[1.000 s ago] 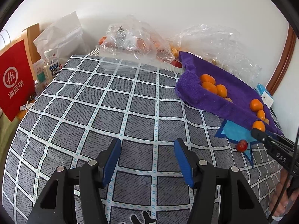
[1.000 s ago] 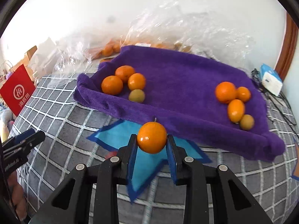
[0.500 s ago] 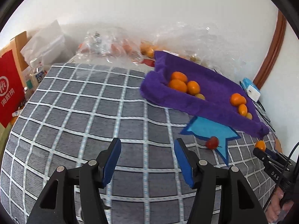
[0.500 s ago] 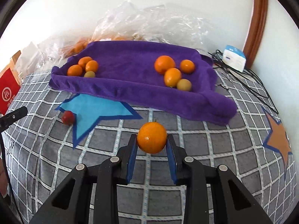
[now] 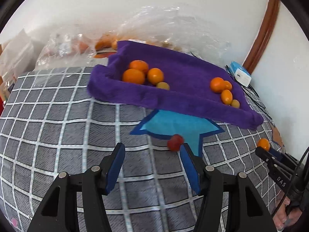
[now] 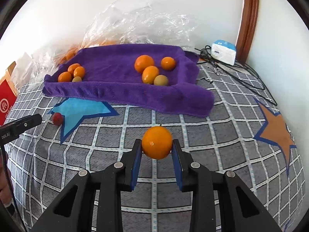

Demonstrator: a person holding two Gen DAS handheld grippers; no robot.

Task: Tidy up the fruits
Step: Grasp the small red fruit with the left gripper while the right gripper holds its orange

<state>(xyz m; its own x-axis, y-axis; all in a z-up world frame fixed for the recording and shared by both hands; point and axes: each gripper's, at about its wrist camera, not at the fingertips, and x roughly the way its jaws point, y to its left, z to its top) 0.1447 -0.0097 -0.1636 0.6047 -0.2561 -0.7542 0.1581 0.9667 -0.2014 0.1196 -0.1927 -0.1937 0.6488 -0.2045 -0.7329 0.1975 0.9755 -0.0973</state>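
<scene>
My right gripper is shut on an orange tangerine, held above the checked grey cloth in front of the purple towel. The towel holds two groups of orange and greenish fruits, one at its left and one at its right. A small red fruit lies at the edge of the blue star, just beyond my left gripper's right fingertip. My left gripper is open with nothing between its fingers. The right gripper with the tangerine shows at the right edge of the left wrist view.
Clear plastic bags with more fruit lie behind the towel against the wall. A white and blue box with black cables sits at the back right. An orange star marks the cloth at right. A red bag stands at left.
Both grippers have swung to the right across the cloth. The towel and red fruit now sit nearer the middle of the left view; the right gripper carried the tangerine away from the blue star.
</scene>
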